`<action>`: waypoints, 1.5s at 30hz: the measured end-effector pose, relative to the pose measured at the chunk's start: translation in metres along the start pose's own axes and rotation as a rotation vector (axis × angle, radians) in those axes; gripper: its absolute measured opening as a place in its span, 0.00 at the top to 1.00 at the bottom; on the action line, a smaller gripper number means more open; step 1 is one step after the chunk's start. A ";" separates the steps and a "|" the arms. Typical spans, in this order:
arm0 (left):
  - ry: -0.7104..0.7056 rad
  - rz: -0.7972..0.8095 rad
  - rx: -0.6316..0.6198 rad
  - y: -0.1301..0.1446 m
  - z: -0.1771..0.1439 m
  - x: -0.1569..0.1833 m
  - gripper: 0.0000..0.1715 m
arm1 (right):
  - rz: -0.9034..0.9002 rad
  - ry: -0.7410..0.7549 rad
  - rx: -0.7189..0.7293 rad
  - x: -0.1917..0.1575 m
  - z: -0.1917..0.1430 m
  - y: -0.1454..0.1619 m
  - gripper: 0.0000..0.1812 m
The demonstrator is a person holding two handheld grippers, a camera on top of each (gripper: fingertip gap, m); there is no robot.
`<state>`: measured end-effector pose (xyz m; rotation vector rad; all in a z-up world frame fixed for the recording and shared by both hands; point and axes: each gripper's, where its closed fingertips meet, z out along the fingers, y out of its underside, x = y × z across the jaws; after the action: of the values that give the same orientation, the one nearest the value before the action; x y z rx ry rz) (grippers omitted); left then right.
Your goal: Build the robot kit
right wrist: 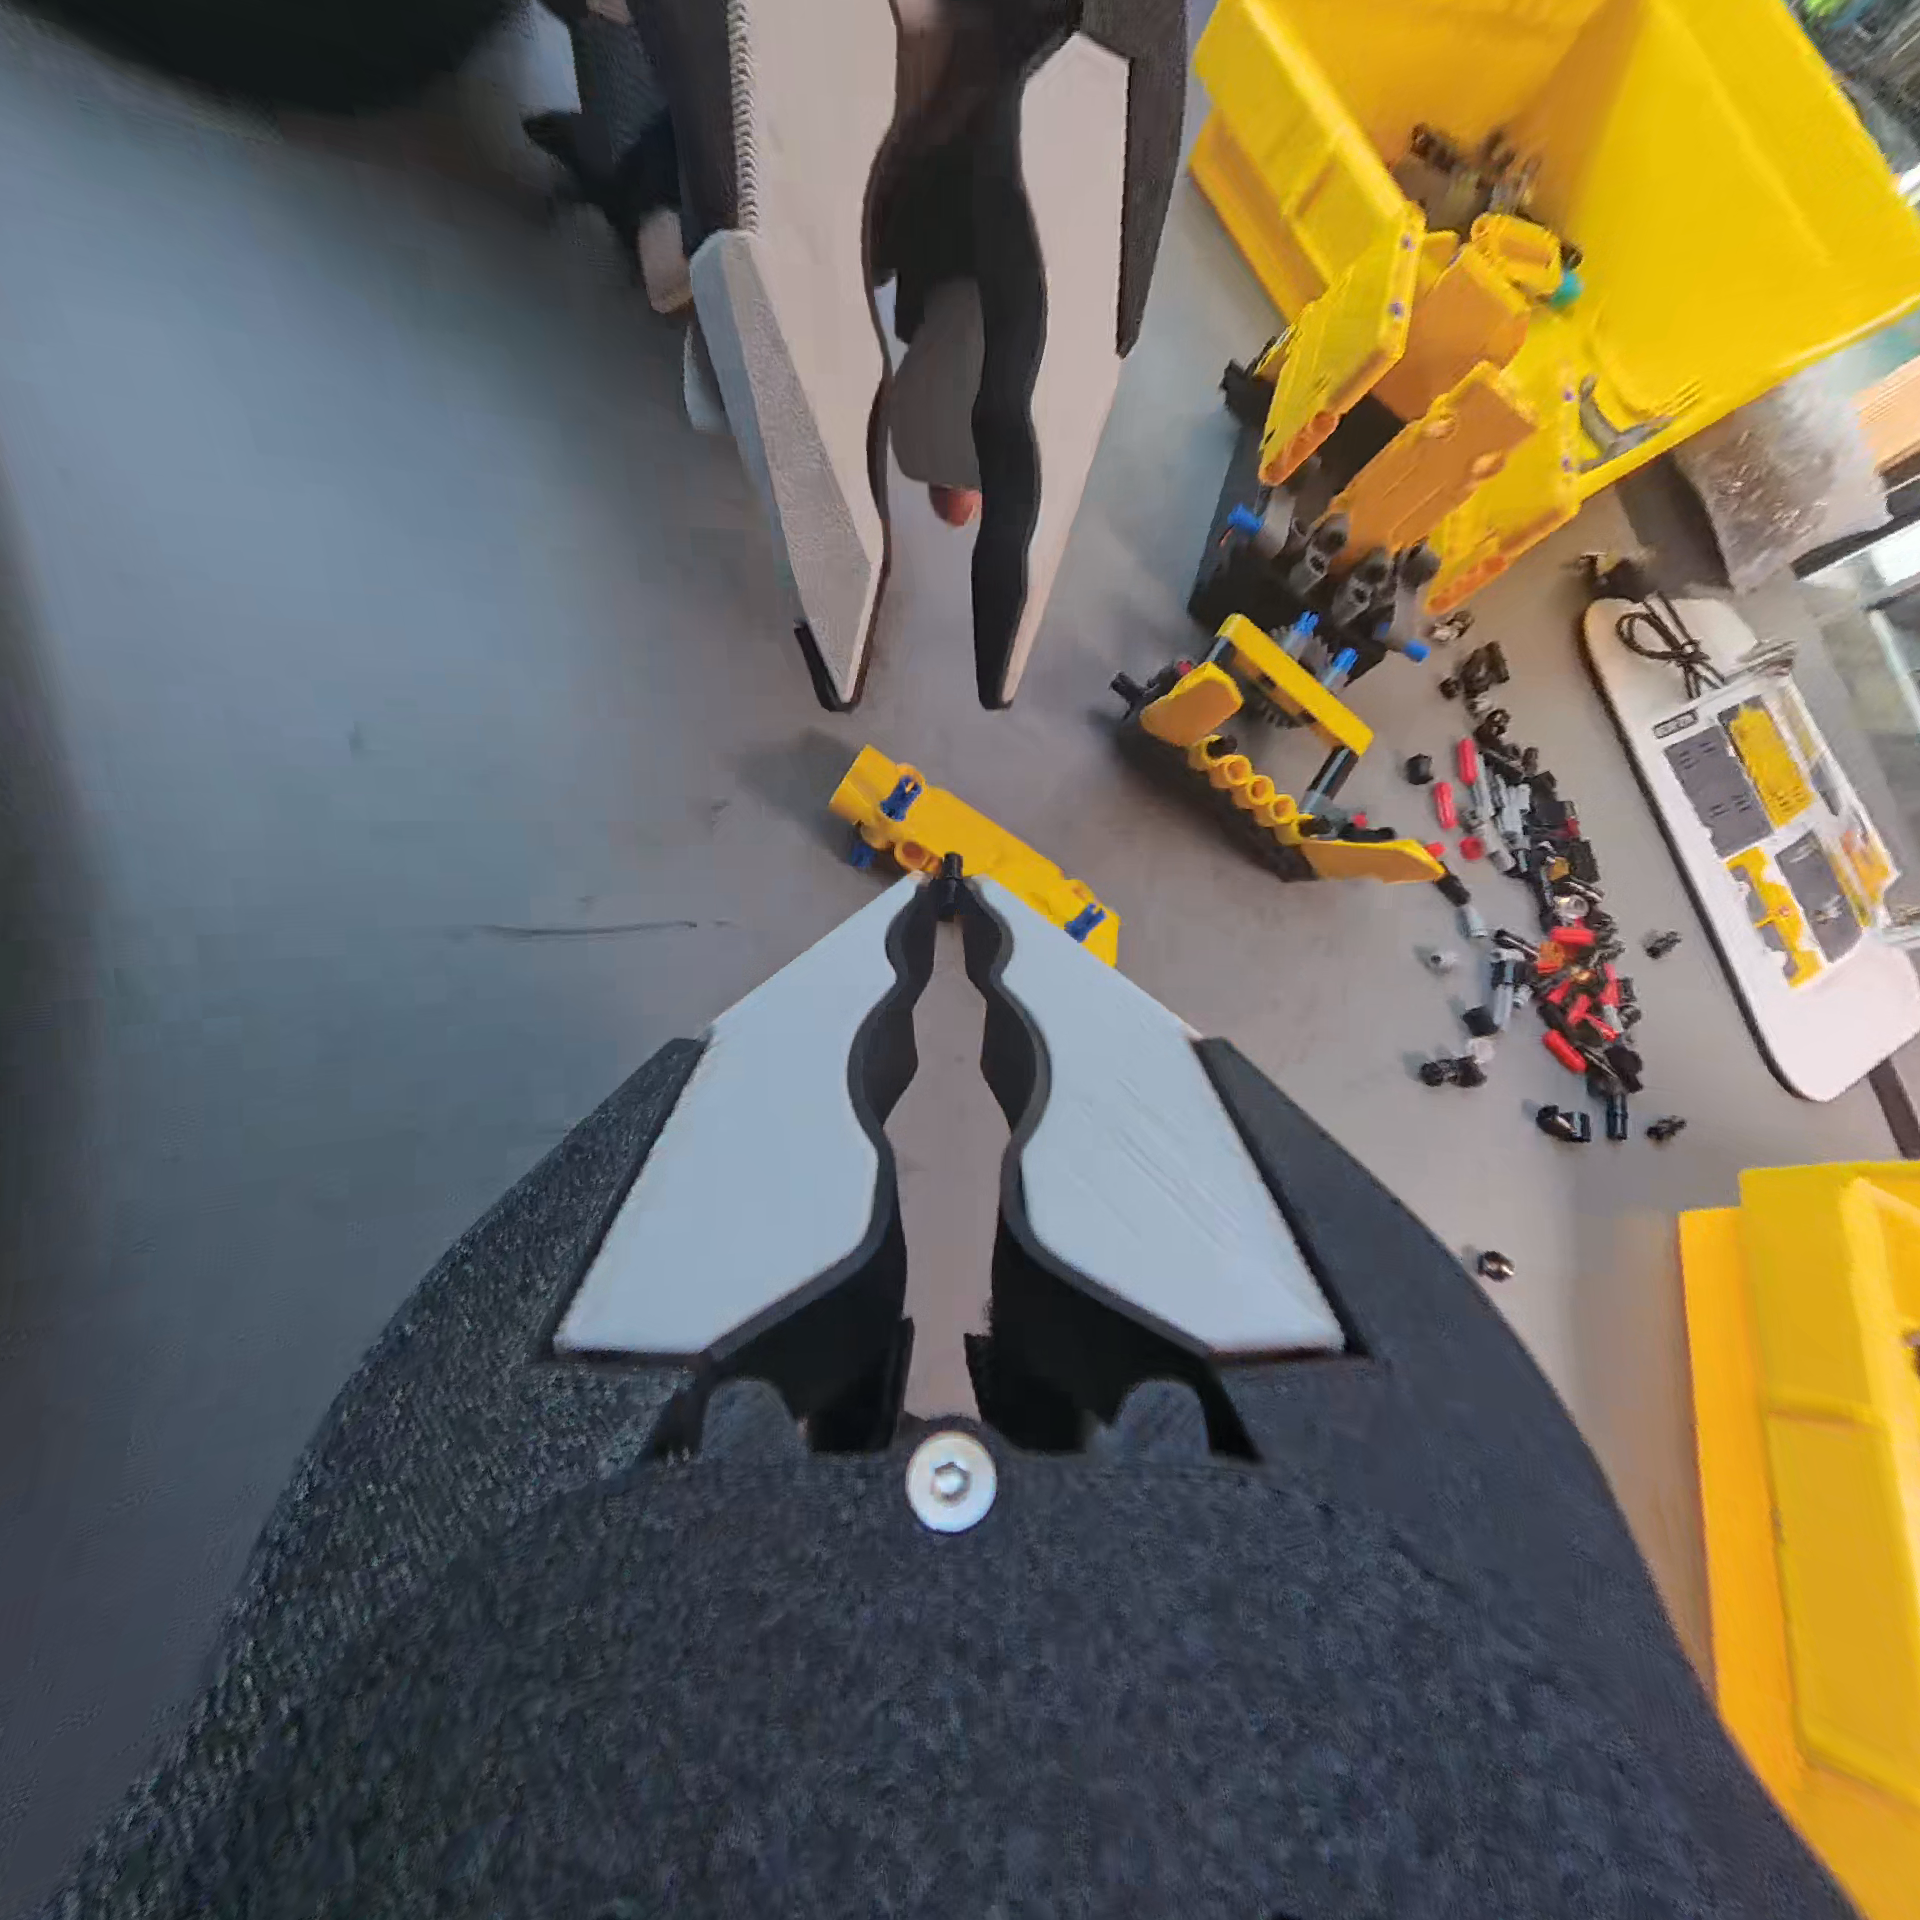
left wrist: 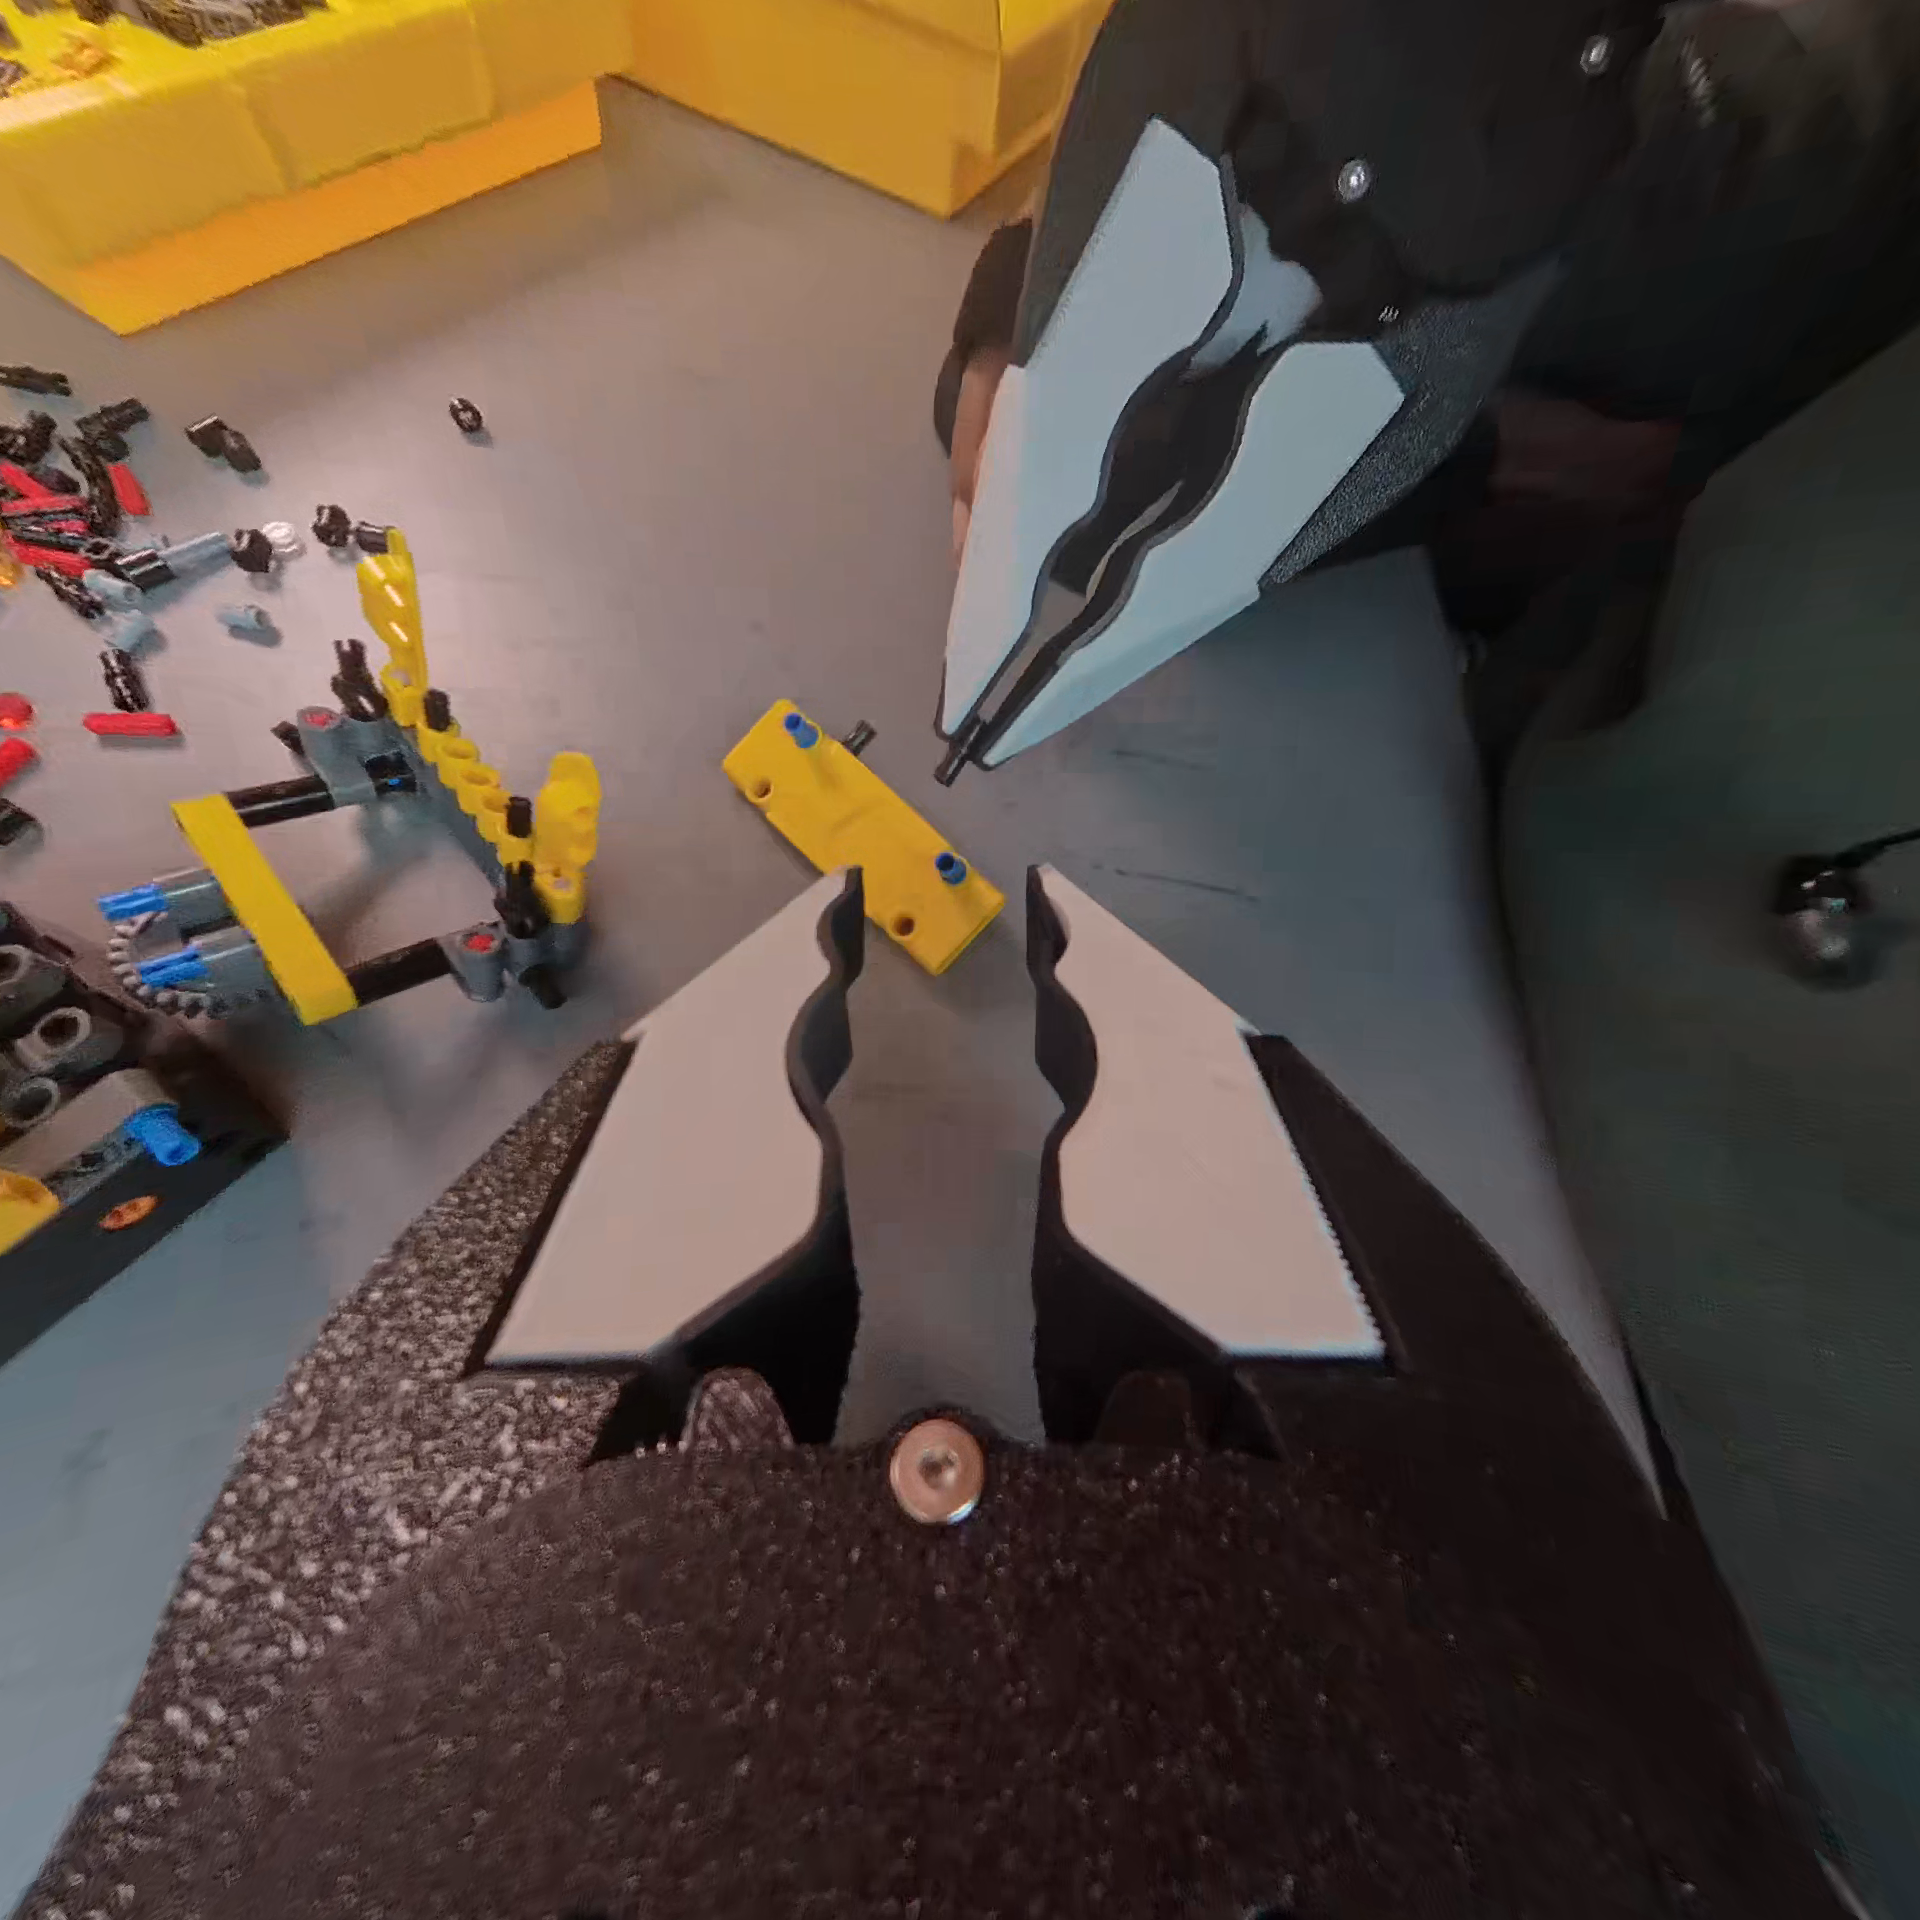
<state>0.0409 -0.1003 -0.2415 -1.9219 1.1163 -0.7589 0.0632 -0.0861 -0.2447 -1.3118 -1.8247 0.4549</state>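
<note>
- On the grey matte surface [left wrist: 665, 343], between the two grippers, lies a flat yellow plastic building-toy beam with blue pins [left wrist: 860, 850], unheld.
- The right gripper [right wrist: 948, 891] has its jaws together, clamped on a small black plastic connector pin [right wrist: 950, 878]; the pin tip hangs just beside the beam's near end, and I cannot tell whether it touches.
- The left gripper [left wrist: 943, 883] has its jaws apart with nothing between them, its tips just over the beam's other end.
- In the left wrist view the beam's long axis runs from upper left to lower right; one blue pin stands near each end.
- Beside the beam sits a partly built yellow, grey and black toy frame with a toothed gear [left wrist: 416, 862], apart from it.
- Beyond that frame lies a scatter of small red, black and grey loose pieces [right wrist: 1548, 935].
- A white printed instruction sheet [right wrist: 1756, 831] lies past the scatter.
- Yellow plastic bins [left wrist: 312, 135] line the surface's far side, one holding a larger yellow built model [right wrist: 1455, 395].
</note>
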 end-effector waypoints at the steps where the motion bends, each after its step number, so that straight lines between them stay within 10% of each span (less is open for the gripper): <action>1: -0.021 0.039 -0.024 0.002 0.004 0.000 0.81 | -0.015 0.004 -0.016 -0.002 0.004 0.002 0.98; 45: -0.213 0.128 -0.174 0.020 0.020 -0.008 0.88 | 0.079 0.082 -0.040 -0.003 0.013 -0.001 0.99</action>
<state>0.0445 -0.0932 -0.2694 -1.9981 1.1896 -0.3872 0.0525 -0.0866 -0.2531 -1.4138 -1.7275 0.4028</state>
